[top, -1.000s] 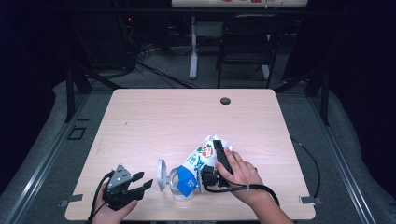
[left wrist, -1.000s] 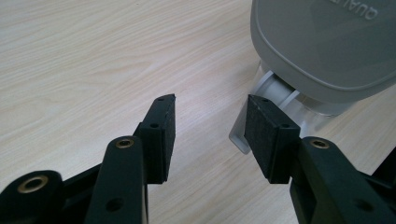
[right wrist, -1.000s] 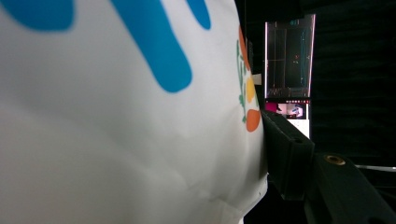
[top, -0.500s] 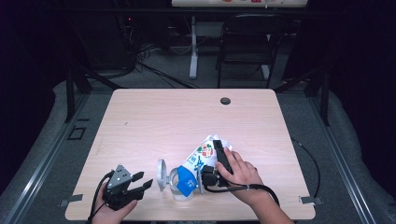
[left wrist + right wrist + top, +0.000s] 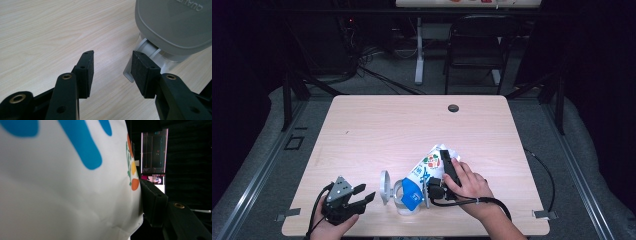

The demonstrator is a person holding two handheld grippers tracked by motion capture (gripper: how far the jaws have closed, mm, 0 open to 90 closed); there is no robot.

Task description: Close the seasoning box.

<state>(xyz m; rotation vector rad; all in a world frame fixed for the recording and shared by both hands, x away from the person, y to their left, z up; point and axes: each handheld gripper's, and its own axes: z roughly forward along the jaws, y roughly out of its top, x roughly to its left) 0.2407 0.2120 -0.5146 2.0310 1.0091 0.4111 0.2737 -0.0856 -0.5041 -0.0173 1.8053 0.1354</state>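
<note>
The right gripper [image 5: 443,172] already pinches the printed bag [image 5: 428,165] beside the lidded jar [image 5: 404,196], while the left gripper [image 5: 362,196], jaws spread and empty, has yet to grasp that jar.

Lab: dark curtains, cables [image 5: 377,75], monitor [image 5: 153,157].

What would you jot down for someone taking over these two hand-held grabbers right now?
Left gripper: open, nothing held, beside the grey flip lid of the clear plastic container.
Right gripper: shut on the white printed pouch, tilted over the container near the front edge of the wooden table.
Done: lid open, pouch gripped.
Left: probably emptying the pouch and closing the lid.
</note>
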